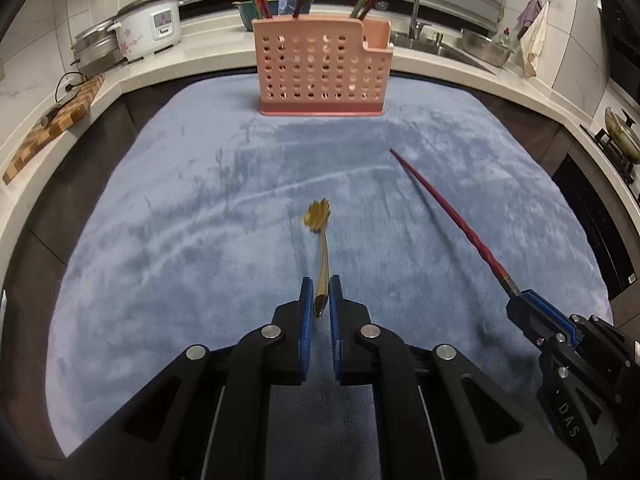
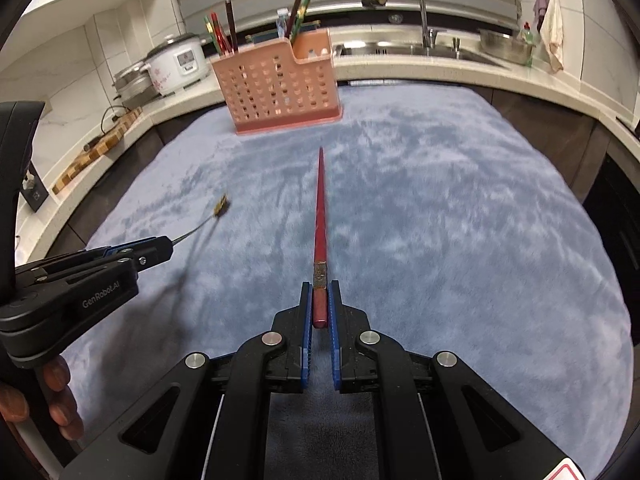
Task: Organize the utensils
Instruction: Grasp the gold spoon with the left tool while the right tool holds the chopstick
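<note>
- The left gripper (image 1: pixel 321 286) has its fingers narrowed around the bowl end of a gold spoon (image 1: pixel 320 240), whose leaf-shaped handle tip points toward the pink utensil holder (image 1: pixel 320 68).
- The right gripper (image 2: pixel 320 292) pinches the thick end of a red chopstick (image 2: pixel 320 216), tip aimed at the holder.
- The holder stands at the far edge of the blue cloth (image 1: pixel 180 208), with chopsticks upright inside.
</note>
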`<state>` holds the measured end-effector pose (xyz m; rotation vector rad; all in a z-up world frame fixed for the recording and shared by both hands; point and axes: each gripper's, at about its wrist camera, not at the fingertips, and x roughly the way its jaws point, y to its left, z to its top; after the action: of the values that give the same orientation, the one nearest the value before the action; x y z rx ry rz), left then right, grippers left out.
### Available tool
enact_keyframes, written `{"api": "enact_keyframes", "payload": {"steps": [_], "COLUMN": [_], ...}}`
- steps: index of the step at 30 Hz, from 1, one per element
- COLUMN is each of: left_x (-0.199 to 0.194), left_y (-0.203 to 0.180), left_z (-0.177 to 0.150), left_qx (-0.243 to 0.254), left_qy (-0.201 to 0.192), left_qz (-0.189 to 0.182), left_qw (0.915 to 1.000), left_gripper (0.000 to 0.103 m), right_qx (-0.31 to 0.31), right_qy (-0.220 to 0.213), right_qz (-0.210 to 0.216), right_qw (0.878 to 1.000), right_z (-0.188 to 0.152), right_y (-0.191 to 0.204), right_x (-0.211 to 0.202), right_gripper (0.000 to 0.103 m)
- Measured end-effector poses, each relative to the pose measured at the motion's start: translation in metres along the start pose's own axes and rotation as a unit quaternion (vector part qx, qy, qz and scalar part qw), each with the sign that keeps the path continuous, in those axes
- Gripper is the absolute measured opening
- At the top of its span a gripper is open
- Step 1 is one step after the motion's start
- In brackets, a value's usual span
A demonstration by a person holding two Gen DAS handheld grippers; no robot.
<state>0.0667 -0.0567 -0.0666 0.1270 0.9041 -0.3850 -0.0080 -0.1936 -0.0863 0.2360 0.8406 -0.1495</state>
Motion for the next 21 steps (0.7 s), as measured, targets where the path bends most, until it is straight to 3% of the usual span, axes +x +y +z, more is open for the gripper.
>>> {"api": "enact_keyframes", "payload": {"steps": [3,15,20,21], "left_x": [-0.012,-0.057,-0.047,-0.041], "left_y": [0.003,0.023,0.028,0.027], "left_z": [0.009,0.056,0.046,0.040], "left_qx": [-0.004,-0.023,-0.030,-0.032], "left_qy": [-0.012,-0.074,-0.056,-0.046], "left_qz": [0.000,-0.009,-0.018,-0.024], "left_qw": [0.9999,0.9970,0.9978,0.9982], "left_gripper": [0.001,0.000,0.002,0.007], "right_qx": [0.003,0.028,0.031,0.031], "right_qy": [-0.019,-0.105,-0.126,-0.125], "right_qz": [0.001,0.020,0.022,0.022], "right_qw": [1.000,0.994,0.991,0.991], "right_z": [0.010,0.080,0.094,0.094], "right_y": [-0.002,-0.015,-0.019,-0.019], "right_x": [-0.013,-0.067,-0.076,-0.076], "right_gripper": [0.007,0.007,0.007,0.007]}}
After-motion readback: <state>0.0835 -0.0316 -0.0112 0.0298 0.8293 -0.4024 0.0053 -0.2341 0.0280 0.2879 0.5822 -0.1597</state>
